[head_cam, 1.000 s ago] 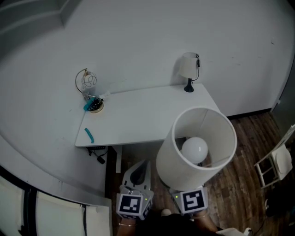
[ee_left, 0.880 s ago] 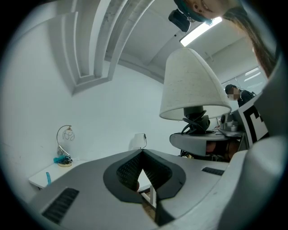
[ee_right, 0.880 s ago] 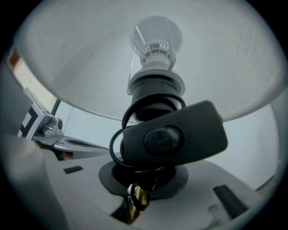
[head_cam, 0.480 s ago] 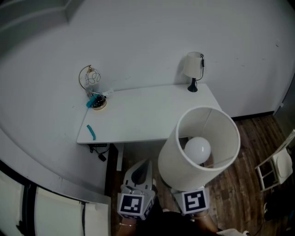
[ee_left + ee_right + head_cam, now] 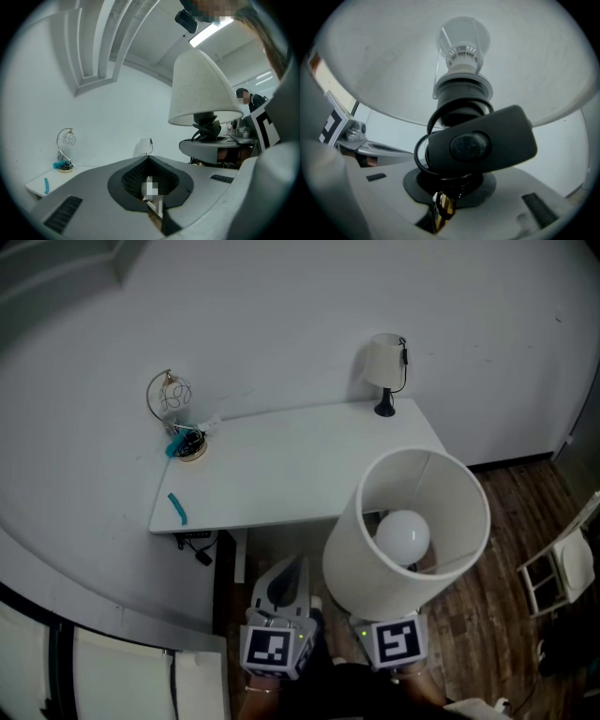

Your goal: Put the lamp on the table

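Observation:
A lamp with a big white drum shade (image 5: pixel 367 570) and a round bulb (image 5: pixel 403 534) hangs upright over the floor, off the front right corner of the white table (image 5: pixel 281 470). My right gripper (image 5: pixel 386 622) sits below the shade, shut on the lamp's stem. In the right gripper view the black cord and its switch (image 5: pixel 480 145) are coiled round the stem under the bulb (image 5: pixel 464 40), right above the right gripper (image 5: pixel 449 198). My left gripper (image 5: pixel 281 592) is beside it on the left, shut with nothing in it (image 5: pixel 150 187). The shade (image 5: pixel 201 86) shows at its right.
On the table stand a small white lamp (image 5: pixel 384 371) at the back right corner, a gold wire lamp (image 5: pixel 173 409) at the back left and a teal strip (image 5: pixel 176 509) near the front left. A white chair (image 5: pixel 562 573) stands on the wood floor at the right. A wall rises behind the table.
Only the head view has swayed a little. The lamp and both grippers keep their places relative to each other.

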Motion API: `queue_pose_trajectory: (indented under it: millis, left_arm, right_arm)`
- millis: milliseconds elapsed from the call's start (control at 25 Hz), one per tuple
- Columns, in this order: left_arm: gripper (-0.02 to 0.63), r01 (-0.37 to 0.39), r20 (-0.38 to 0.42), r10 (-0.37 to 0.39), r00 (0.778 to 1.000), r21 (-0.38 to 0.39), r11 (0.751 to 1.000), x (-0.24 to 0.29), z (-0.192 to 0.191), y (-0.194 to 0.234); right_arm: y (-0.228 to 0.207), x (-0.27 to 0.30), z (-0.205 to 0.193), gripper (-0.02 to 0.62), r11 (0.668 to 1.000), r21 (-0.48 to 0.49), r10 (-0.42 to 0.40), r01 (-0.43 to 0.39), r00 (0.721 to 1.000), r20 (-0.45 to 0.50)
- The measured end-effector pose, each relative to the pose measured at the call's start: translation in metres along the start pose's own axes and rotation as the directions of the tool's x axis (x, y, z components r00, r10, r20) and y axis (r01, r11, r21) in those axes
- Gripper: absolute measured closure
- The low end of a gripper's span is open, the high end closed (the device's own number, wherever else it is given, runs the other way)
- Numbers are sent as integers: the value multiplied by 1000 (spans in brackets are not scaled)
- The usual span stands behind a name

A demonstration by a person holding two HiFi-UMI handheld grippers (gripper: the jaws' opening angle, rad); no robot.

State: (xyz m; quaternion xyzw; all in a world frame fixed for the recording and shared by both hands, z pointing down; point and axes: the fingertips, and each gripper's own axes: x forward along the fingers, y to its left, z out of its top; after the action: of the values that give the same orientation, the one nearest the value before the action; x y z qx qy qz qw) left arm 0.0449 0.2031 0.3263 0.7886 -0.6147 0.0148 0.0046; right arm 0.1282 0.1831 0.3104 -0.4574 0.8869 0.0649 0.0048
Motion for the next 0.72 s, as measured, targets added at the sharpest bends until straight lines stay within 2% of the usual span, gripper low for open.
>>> queue_pose_trajectory:
  millis: [720]
  left_arm:
    - [607,13,-25,-13,1000,-32,999,51,-11,36]
  right_arm:
    - [-27,54,-23,538,999,21,-47,48,998,-46]
